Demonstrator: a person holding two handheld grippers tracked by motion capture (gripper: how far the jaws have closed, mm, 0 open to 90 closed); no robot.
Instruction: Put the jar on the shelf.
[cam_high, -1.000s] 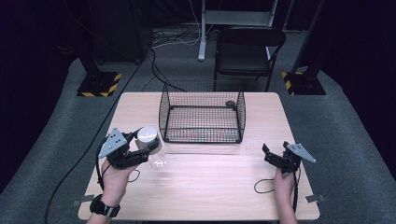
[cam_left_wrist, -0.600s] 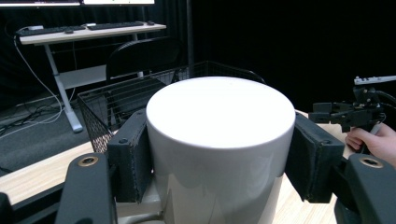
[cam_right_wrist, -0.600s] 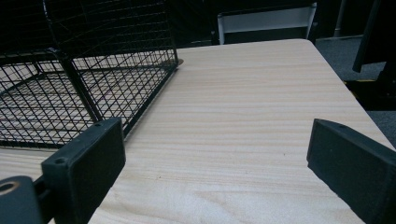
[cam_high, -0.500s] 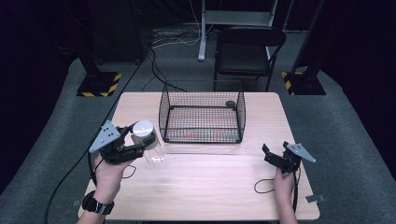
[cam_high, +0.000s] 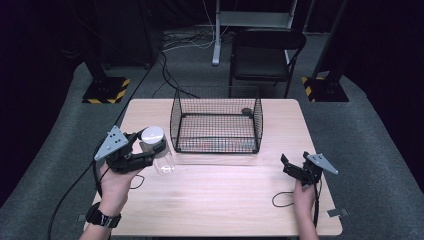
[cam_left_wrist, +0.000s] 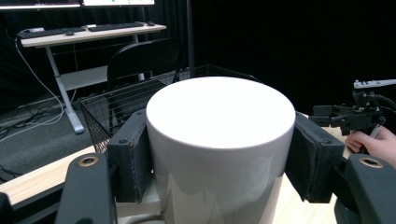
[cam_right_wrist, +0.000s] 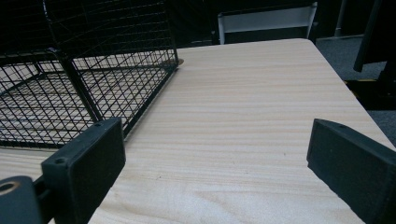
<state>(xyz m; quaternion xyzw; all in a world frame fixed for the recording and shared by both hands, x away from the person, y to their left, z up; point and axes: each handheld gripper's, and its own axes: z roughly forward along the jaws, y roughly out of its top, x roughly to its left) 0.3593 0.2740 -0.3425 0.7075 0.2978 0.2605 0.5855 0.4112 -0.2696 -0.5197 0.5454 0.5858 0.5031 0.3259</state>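
A clear jar with a white lid (cam_high: 152, 135) is held at the left side of the table, just left of the black wire basket (cam_high: 216, 146). My left gripper (cam_high: 150, 146) is shut on the jar's lid (cam_left_wrist: 219, 140), with one pad (cam_left_wrist: 133, 158) pressed to each side. The clear body (cam_high: 165, 162) hangs below the lid, close to the tabletop. My right gripper (cam_high: 291, 168) is low over the table's right front part, open, with bare wood between its jaws (cam_right_wrist: 215, 154). It also appears far off in the left gripper view (cam_left_wrist: 348, 119).
The wire basket (cam_right_wrist: 70, 93) stands open-topped at the middle back of the wooden table (cam_high: 225, 200). A black chair (cam_high: 267, 50) and a desk frame stand behind the table. Cables trail from both grippers across the tabletop.
My left gripper has moved slightly up and away with the jar in it. The right gripper has stayed where it was.
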